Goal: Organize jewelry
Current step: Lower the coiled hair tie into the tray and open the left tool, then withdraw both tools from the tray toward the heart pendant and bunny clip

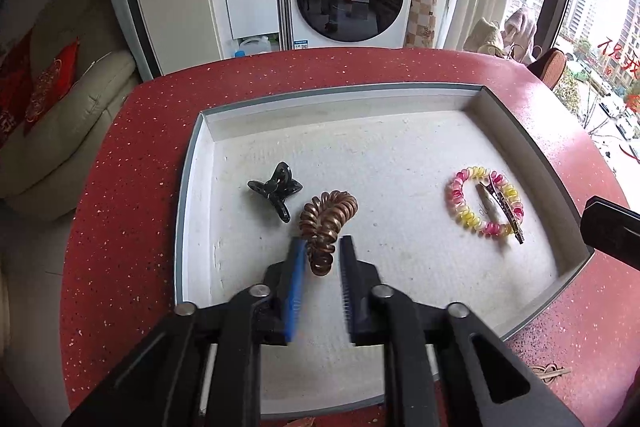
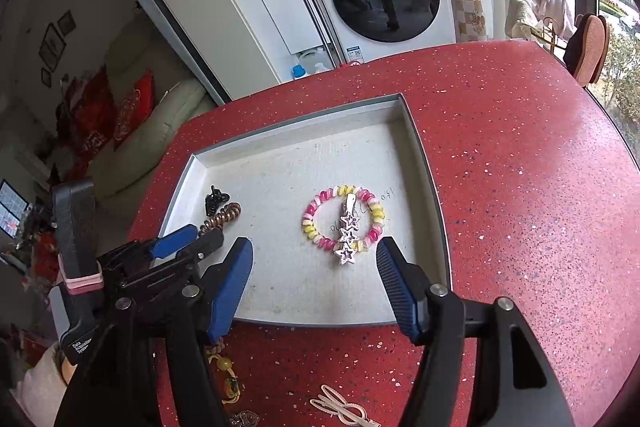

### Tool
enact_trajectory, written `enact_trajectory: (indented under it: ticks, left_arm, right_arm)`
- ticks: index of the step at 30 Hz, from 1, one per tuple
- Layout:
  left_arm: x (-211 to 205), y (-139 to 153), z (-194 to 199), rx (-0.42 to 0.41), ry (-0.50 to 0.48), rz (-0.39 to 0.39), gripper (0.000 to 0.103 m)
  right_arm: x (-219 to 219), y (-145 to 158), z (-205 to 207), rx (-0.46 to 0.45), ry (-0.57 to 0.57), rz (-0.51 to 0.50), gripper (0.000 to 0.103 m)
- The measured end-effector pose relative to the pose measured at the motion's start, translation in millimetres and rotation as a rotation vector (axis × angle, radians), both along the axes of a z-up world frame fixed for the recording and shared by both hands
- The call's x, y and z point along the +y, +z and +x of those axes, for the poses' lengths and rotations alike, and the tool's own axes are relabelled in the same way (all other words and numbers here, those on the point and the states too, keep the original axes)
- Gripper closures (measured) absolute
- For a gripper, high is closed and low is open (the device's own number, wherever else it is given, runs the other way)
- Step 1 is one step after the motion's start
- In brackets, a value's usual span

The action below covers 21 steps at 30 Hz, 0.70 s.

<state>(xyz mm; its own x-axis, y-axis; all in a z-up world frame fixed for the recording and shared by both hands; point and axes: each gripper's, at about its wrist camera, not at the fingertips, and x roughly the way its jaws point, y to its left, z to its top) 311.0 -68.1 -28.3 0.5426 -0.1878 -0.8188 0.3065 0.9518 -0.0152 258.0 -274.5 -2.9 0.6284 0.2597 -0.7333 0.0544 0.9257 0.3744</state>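
Bronze coils are lying between our left gripper [image 1: 322, 247]'s blue pads: the brown spiral hair tie [image 1: 326, 223] is sitting on the floor of the white tray [image 1: 192, 187], its long axis running away from us and curling right at the far end. The jaws are standing apart, and the pads are probably not pressing on the near loop, though blur there is making contact hard to judge. Just beyond and left, the black claw clip [image 1: 276, 189] is resting close to the tie.

Our right gripper [image 2: 316, 251] is hovering with fingers spread wide and empty, the star clip [image 2: 348, 231] lying across the pink-and-yellow coil tie [image 2: 344, 219] just ahead of the gap, its length pointing toward us. We are judging the right hand nearer to that pair, while loose pieces are waiting on the red table [image 2: 520, 187].
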Motion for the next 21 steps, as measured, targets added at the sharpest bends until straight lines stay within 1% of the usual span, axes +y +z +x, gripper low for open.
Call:
enact_trajectory:
  ticks: [1,2,3,5,6,8,9,10,11,13,15,18,21]
  left_arm:
    - [-1.3,0.9,0.0,0.004,0.013,0.014,0.0]
    - [-0.9,3.5,-1.4,-0.031,0.024,0.015,0.0]
    - [-0.9,5.4,-0.8,-0.038,0.02,0.018,0.0]
    - [-0.5,8.2,0.9,-0.029,0.018,0.009,0.0]
    - [0.2,10.7,0.7,-0.032,0.02,0.004,0.0]
    - [1.4,18.0,-3.0,-0.052,0.023,0.001,0.0]
    - [2.8,22.3,-7.0,-0.065,0.023,-0.001,0.0]
    - [4.4,26.7,-11.4,-0.079,0.021,-0.005,0.0]
    - [6.5,31.1,-15.7,-0.092,0.019,-0.009,0.0]
    - [13.5,38.6,-26.7,-0.115,0.019,-0.012,0.0]
    - [22.8,44.8,-37.5,-0.132,0.021,-0.016,0.0]
    - [37.1,51.8,-53.3,-0.153,0.03,-0.013,0.0]
    - [57.1,55.0,-69.8,-0.172,0.068,-0.005,0.0]
  right_arm:
    - [-0.4,0.4,-1.5,0.0,-0.001,0.002,0.035]
    - [-1.3,0.9,-3.4,-0.002,-0.003,0.005,0.035]
    - [-1.8,1.4,-4.7,-0.004,-0.005,0.007,0.034]
    - [-2.1,2.7,-6.7,-0.006,-0.006,0.01,0.029]
    - [-2.0,3.7,-8.3,-0.011,-0.006,0.014,0.024]
    - [-2.5,8.2,-14.2,-0.038,-0.007,0.027,0.022]
    - [-2.6,10.9,-17.6,-0.054,-0.007,0.033,0.019]
    - [-2.5,13.7,-21.6,-0.068,-0.009,0.037,0.008]
    - [-2.0,16.2,-24.9,-0.085,-0.009,0.041,0.0]
    - [-1.2,21.9,-33.7,-0.125,-0.001,0.048,0.0]
    - [0.6,24.8,-41.0,-0.135,0.012,0.053,0.0]
    - [5.3,24.7,-49.9,-0.122,0.035,0.061,0.0]
    - [9.0,23.2,-59.4,-0.094,0.057,0.043,0.0]
